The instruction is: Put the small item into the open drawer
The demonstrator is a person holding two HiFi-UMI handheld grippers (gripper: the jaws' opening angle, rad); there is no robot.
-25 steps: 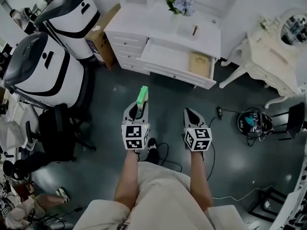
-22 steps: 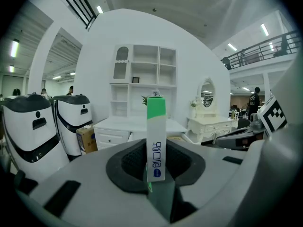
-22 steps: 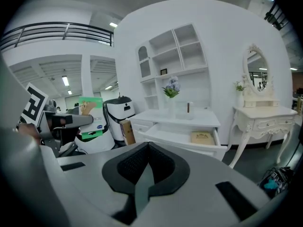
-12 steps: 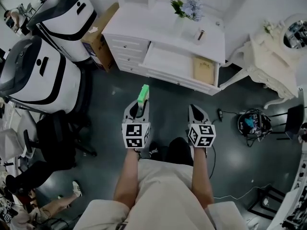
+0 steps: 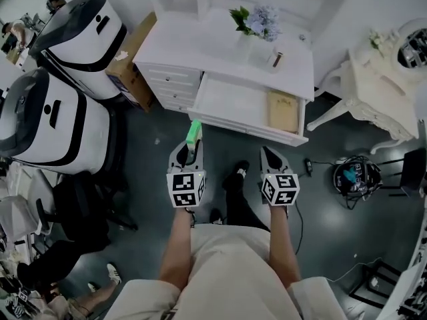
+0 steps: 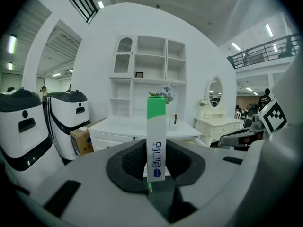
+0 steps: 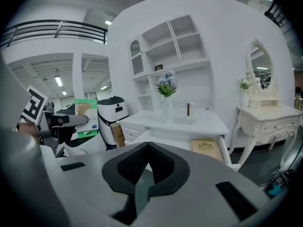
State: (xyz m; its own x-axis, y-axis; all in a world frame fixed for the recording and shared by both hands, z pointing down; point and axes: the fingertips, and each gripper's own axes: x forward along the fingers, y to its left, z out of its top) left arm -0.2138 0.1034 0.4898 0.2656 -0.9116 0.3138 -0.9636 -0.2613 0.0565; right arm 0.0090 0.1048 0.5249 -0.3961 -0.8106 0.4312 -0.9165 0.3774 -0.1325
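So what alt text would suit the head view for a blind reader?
Seen from above, a person's left gripper grips a green-and-white box just short of the open drawer of a white desk; a tan book lies at the drawer's right end. The right gripper is shut and empty.

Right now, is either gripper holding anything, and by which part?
The left gripper grips the green-and-white box by its lower end, with the upper end sticking out. The right gripper is shut and empty.
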